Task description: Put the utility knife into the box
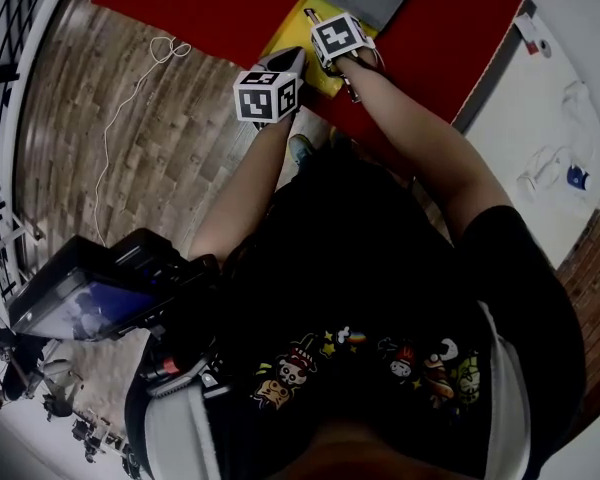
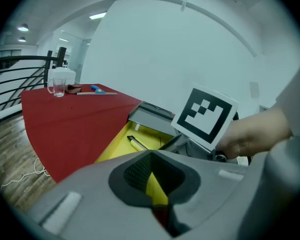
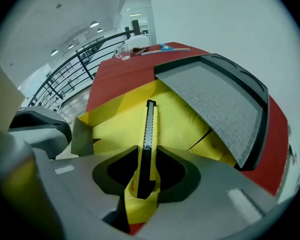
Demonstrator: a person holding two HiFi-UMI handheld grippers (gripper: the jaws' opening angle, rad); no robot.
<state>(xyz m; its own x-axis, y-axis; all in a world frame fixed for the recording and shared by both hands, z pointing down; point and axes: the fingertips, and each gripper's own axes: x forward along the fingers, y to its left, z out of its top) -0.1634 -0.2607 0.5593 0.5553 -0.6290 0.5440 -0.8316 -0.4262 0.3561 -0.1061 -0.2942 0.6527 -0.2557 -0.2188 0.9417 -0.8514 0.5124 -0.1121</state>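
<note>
A yellow and black utility knife (image 3: 149,134) is clamped in my right gripper (image 3: 149,156), which is shut on its handle. The blade end reaches out over the open yellow box (image 3: 115,116) on the red table (image 3: 120,71). The box's grey lid (image 3: 215,96) stands tilted up on the right. My left gripper (image 2: 152,166) is at the box's near edge, its pads closed on a thin yellow strip of the box wall. From the left gripper view the knife tip (image 2: 137,143) lies low inside the box (image 2: 120,144). The head view shows both marker cubes (image 1: 267,96) (image 1: 338,38) over the box (image 1: 315,68).
A glass cup (image 2: 56,88) and a blue tool (image 2: 96,89) sit at the table's far end. A white cord (image 1: 130,98) lies on the wooden floor left of the table. A black railing (image 3: 65,74) runs along the left. A dark device (image 1: 90,293) hangs at the person's side.
</note>
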